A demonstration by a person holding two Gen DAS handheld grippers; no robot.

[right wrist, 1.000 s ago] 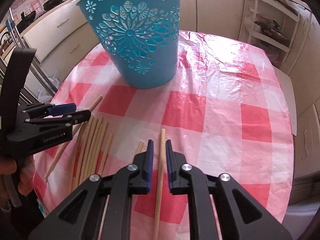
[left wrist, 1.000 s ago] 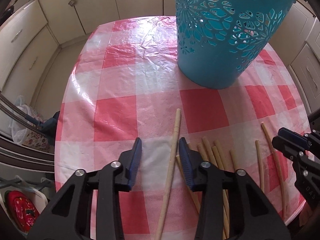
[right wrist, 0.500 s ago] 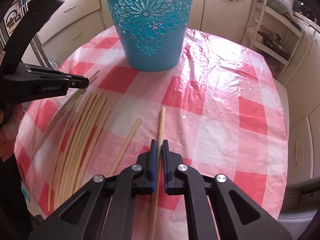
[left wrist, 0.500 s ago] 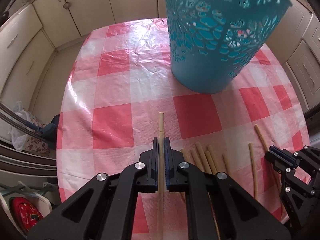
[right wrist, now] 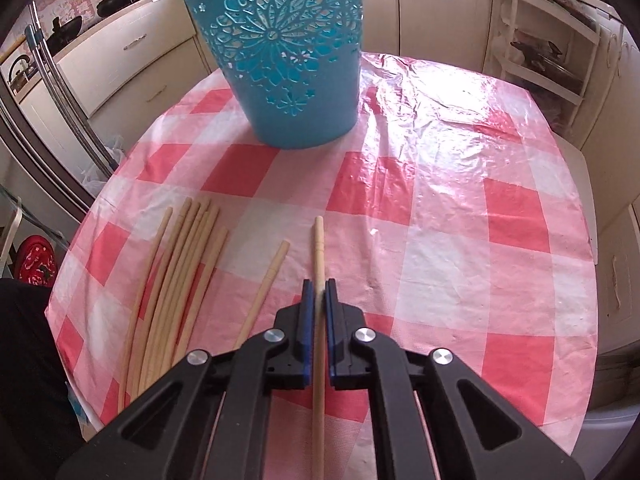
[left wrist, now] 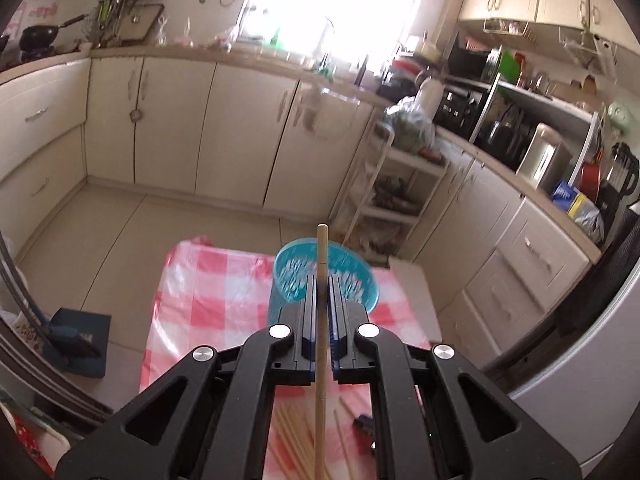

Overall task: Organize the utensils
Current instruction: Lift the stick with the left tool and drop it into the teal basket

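My left gripper is shut on a wooden chopstick and holds it high above the table, its tip over the open top of the blue cut-out basket. My right gripper is shut on another chopstick low over the red-checked tablecloth. The blue basket stands upright at the far side of the table. A bundle of several chopsticks lies at the left, and one loose chopstick lies beside my right gripper.
Far below in the left wrist view lie several chopsticks and part of the other gripper. Cream cabinets and a white shelf rack surround the table. Steel rails stand to the left.
My left gripper closed on a chopstick and rose high above the table, now over the basket. My right gripper closed on its chopstick and stays low near the table.
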